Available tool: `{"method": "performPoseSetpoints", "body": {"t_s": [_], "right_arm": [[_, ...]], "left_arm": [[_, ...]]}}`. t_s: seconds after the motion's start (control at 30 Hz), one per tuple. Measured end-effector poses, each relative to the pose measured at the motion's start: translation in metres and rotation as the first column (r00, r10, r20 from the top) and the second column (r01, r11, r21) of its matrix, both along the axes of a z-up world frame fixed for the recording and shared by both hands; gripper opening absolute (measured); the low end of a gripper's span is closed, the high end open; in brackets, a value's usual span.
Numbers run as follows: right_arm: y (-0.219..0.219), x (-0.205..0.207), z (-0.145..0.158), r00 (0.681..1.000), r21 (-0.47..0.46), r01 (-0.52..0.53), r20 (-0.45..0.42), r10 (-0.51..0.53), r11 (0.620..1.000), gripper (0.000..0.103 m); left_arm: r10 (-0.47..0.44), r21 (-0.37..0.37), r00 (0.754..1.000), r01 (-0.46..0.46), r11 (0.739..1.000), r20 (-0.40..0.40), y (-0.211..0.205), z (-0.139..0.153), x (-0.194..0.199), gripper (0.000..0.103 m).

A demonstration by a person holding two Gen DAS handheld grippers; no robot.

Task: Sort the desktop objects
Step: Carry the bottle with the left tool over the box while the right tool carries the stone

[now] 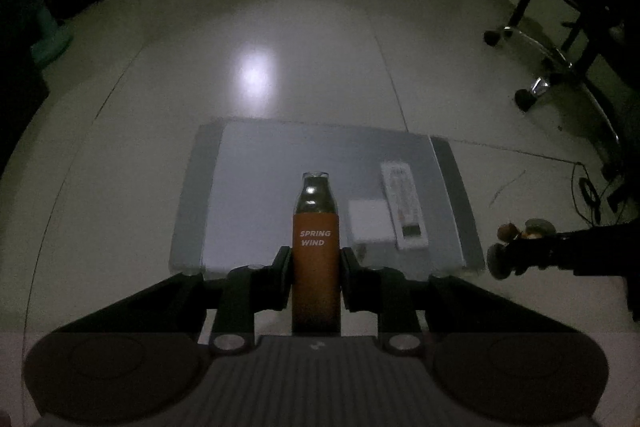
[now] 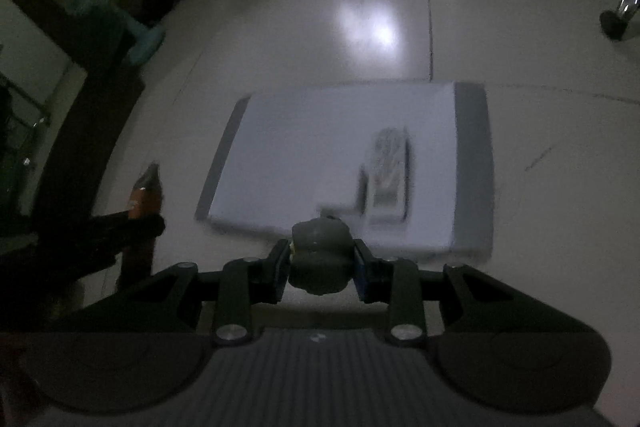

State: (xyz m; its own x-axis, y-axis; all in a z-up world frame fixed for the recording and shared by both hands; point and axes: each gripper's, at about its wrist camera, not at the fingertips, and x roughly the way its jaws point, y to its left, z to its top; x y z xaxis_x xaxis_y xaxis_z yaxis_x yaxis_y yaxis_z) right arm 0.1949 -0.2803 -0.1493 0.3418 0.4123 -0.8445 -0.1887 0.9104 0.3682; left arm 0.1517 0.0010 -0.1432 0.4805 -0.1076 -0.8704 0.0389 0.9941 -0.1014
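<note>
**Both claws loaded above the pad**

The left gripper (image 1: pixel 316 277) clamped an orange-sleeved bottle (image 1: pixel 316 259) mid-body; likely rigid, its glassy neck fragile. The right gripper (image 2: pixel 322 267) pinched a rounded dark figurine (image 2: pixel 321 257), probably light and slippery. Below lay a grey pad (image 1: pixel 260 195) bearing a remote (image 1: pixel 402 211) and white box (image 1: pixel 369 223), on glossy tile floor (image 1: pixel 280 39).

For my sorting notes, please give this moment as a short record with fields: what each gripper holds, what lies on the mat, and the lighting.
left gripper: shut on the orange bottle, which stands upright between its fingers
right gripper: shut on a small dark rounded object; too dim to tell what it is
mat: grey and white, lying on the pale floor
on the mat: white remote control and, close beside it, a white box
lighting: dim, right wrist view blurred
</note>
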Motion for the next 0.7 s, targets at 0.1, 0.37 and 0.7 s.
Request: {"method": "performPoseSetpoints", "body": {"t_s": [0.1, 0.37, 0.7], "right_arm": [[0.007, -0.022, 0.001, 1.000, 0.002, -0.016, -0.025, 0.016, 1.000, 0.035], [0.048, -0.070, -0.037, 0.989, -0.098, -0.140, -0.061, 0.134, 0.985, 0.035], [0.059, -0.064, -0.092, 0.995, -0.269, -0.084, -0.081, 0.065, 0.960, 0.035]], "left_arm": [[-0.005, -0.019, 0.999, 0.004, 1.000, -0.052, 0.000, -0.004, -0.025, 0.020], [-0.055, -0.044, 0.984, 0.049, 0.998, -0.171, -0.015, -0.043, -0.084, 0.020], [-0.127, -0.051, 0.967, 0.118, 0.992, -0.222, -0.023, -0.072, -0.107, 0.020]]}}
